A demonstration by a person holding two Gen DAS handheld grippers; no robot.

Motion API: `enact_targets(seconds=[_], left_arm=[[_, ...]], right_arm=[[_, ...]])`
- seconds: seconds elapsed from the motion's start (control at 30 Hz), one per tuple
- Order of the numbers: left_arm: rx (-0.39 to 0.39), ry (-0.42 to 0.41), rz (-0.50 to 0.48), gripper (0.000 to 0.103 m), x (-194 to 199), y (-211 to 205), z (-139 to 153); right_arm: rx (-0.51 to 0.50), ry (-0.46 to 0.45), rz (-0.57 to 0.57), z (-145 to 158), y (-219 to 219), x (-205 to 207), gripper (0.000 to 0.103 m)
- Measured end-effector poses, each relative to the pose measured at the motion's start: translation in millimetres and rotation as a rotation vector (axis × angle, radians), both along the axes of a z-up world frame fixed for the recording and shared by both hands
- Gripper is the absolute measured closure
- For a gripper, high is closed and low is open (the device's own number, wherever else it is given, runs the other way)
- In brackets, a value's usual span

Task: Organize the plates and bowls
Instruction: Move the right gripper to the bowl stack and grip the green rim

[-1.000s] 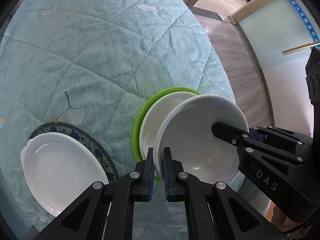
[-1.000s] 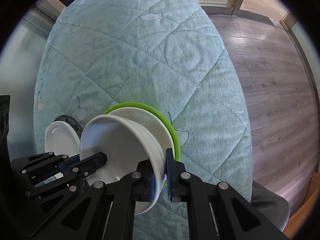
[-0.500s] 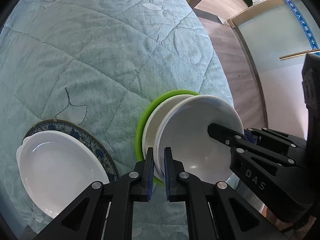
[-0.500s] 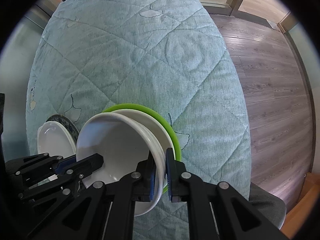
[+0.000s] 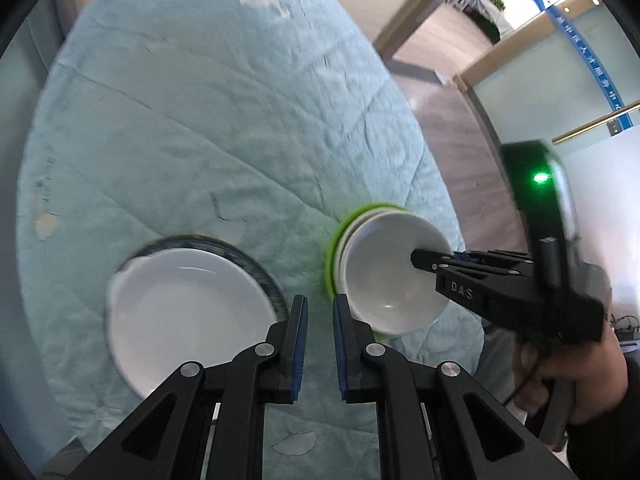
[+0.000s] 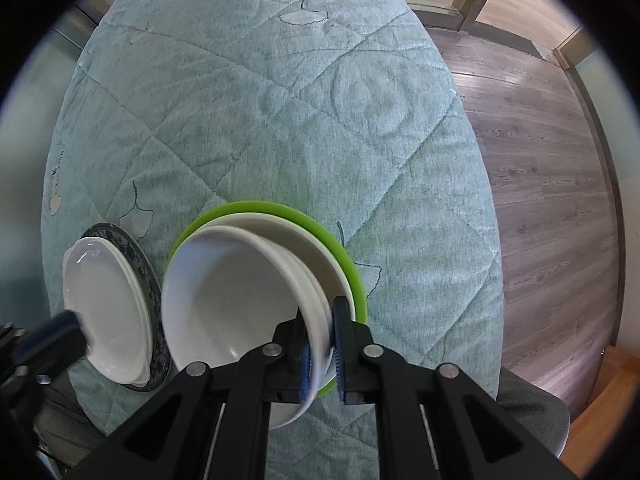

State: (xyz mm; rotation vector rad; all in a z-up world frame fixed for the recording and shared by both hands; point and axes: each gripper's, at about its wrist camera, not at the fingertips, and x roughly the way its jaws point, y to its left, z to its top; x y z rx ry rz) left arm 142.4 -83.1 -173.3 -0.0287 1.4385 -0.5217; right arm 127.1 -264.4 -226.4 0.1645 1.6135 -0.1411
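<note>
Left wrist view: the left claw (image 5: 319, 344) was opening, nothing between its pads, clear of the white bowl (image 5: 390, 280). That bowl sat nested on the stack near the table's (image 5: 200, 120) near edge, beside the white dish (image 5: 188, 316).

Right wrist view: the right claw (image 6: 322, 356) was easing apart, the bowl's rim between its pads. Stacking looked almost finished; only the release remained.
</note>
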Motion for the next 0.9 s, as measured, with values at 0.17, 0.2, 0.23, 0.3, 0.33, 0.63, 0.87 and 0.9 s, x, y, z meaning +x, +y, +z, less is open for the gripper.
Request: enact_targets(seconds=[0.17, 0.2, 0.23, 0.3, 0.33, 0.63, 0.87, 0.9], left_arm=[[0.060, -0.185, 0.086, 0.054, -16.4, 35.3, 44.2], [0.068, -0.235, 0.115, 0.045, -21.5, 43.1, 54.7], [0.081, -0.287, 0.146, 0.036, -27.1, 50.3, 65.7], [0.128, -0.382, 0.207, 0.024, -38.1, 62.2, 86.2], [0.148, -0.433, 0.235, 0.021, -44.7, 69.0, 97.5], [0.205, -0.625, 0.334, 0.001, -102.0, 112.9, 156.3], [0.156, -0.562, 0.292, 0.001, -126.8, 110.4, 158.7], [0.134, -0.538, 0.271, 0.001, -124.8, 105.8, 156.6]], right_arm=[[0.009, -0.056, 0.006, 21.2, -3.4, -3.4, 0.069], [0.007, -0.070, 0.009, 26.8, -4.4, -4.9, 0.065], [0.003, -0.086, 0.013, 34.3, -5.2, -7.5, 0.059], [0.001, -0.119, 0.015, 50.2, -7.5, -14.5, 0.051], [0.006, -0.139, 0.010, 59.3, -8.6, -18.9, 0.043], [0.062, -0.279, 0.051, 119.1, 13.7, -70.7, 0.008], [0.089, -0.306, 0.036, 127.9, 14.6, -96.2, 0.001], [0.095, -0.305, 0.033, 126.7, 13.2, -97.9, 0.001]])
